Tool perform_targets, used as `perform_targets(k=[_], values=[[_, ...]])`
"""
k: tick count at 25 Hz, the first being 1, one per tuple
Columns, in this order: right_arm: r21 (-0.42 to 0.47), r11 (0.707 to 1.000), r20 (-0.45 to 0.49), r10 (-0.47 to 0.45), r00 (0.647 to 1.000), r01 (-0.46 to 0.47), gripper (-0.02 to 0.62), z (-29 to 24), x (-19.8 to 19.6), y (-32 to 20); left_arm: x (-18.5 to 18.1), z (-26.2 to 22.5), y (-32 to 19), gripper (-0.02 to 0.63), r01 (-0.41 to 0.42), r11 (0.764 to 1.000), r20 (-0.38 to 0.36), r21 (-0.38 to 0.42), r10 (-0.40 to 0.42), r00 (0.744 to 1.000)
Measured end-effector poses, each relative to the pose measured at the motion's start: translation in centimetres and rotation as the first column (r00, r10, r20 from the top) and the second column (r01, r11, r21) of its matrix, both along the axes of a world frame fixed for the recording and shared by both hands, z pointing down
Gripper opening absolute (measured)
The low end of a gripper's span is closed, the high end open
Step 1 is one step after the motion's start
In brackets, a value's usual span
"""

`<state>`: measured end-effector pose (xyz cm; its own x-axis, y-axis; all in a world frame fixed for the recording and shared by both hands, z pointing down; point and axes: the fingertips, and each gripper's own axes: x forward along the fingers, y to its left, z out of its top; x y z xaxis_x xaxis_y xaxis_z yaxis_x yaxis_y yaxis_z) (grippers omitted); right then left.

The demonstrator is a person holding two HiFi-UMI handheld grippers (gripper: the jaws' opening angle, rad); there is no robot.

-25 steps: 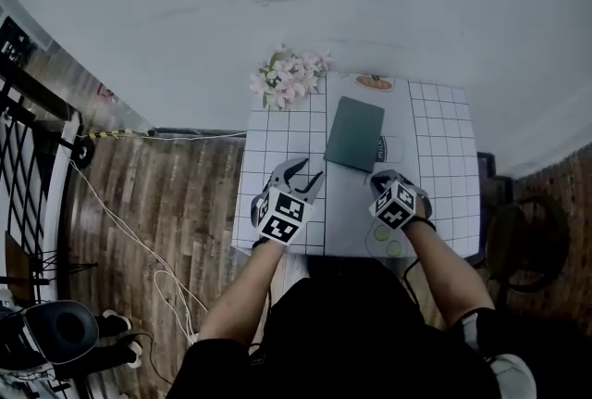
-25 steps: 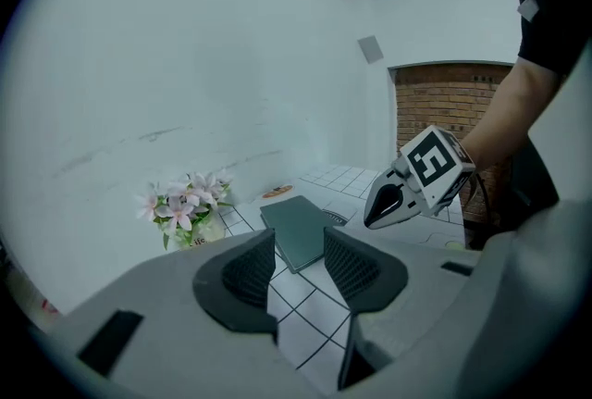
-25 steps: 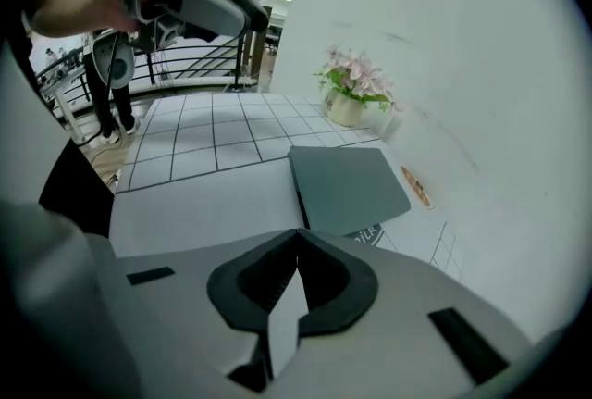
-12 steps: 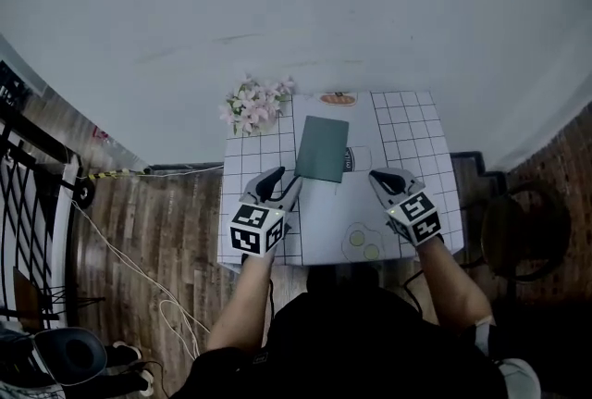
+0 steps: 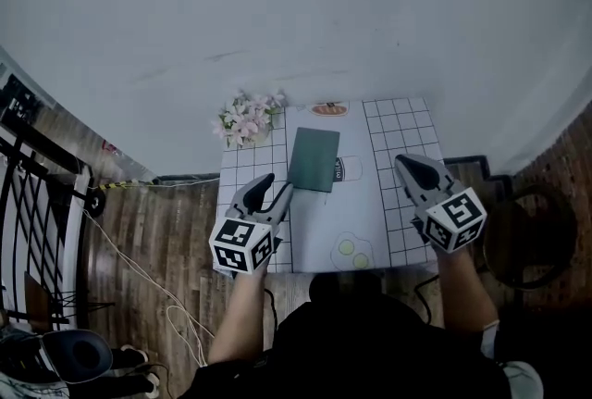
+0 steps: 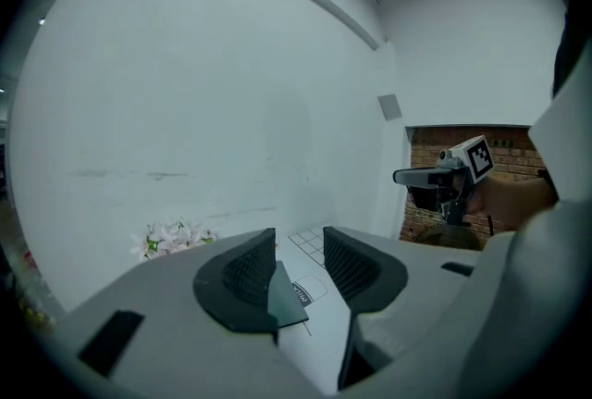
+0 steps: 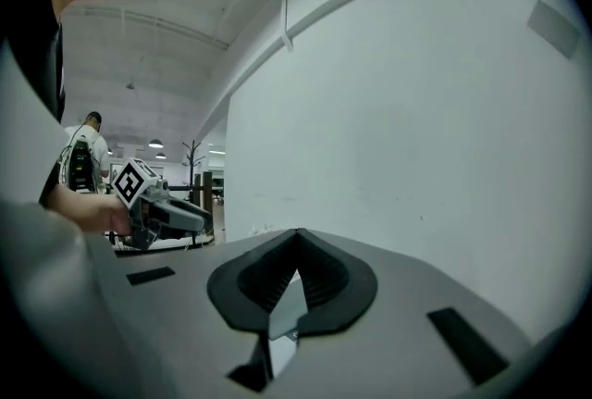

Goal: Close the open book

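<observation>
Book [image 5: 314, 158] lying closed on table [image 5: 400, 230], between 2 hand-held grippers. Left gripper [image 5: 275, 188]: jaws apart, empty. Right gripper [image 5: 408, 164]: jaws clenched together, holding nothing.

Both grippers have lifted off the worktop [image 5: 407, 133] and spread apart. The right gripper [image 5: 407, 164], a second ago just beside the book [image 5: 314, 158] at its 5 o'clock corner, now hangs well apart at the book's 3 o'clock, over the worktop's right edge, with its marker cube rolled to show another face. The left gripper [image 5: 275, 187] has drawn back towards 7 o'clock, nearer the worktop's left edge. The worktop now looks smaller in the head view.
</observation>
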<state>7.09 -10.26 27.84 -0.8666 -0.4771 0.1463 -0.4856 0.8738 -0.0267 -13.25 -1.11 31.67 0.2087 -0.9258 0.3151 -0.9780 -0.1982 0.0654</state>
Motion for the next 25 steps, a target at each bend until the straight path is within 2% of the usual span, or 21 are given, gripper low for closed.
perform_targets(k=[5, 9, 12, 18, 25], values=[[0.038, 0.999, 0.061, 0.021, 0.998, -0.024, 0.003, -2.8, 1.9, -0.3, 0.5, -2.1, 0.1, 0.167, 0.036, 0.999, 0.063, 0.038, -0.038, 0.997], [0.026, 0.999, 0.155, 0.028, 0.987, -0.033, 0.003, -5.3, 2.9, 0.1, 0.5, -4.4, 0.7, 0.167, 0.042, 0.995, 0.084, 0.085, -0.049, 0.995], [0.057, 0.998, 0.195, 0.005, 0.981, -0.017, 0.003, -7.3, 3.0, 0.8, 0.1, -5.8, 1.4, 0.167, 0.055, 0.992, 0.084, 0.115, -0.065, 0.994], [0.112, 0.994, 0.193, -0.039, 0.98, 0.018, 0.003, -9.0, 2.6, 2.0, -0.6, -6.9, 1.9, 0.167, 0.085, 0.989, 0.086, 0.122, -0.096, 0.992], [0.094, 0.996, 0.17, -0.026, 0.985, 0.011, 0.003, -7.6, 2.3, 1.6, -1.1, -6.2, 1.4, 0.15, 0.133, 0.98, 0.08, 0.149, -0.146, 0.986]])
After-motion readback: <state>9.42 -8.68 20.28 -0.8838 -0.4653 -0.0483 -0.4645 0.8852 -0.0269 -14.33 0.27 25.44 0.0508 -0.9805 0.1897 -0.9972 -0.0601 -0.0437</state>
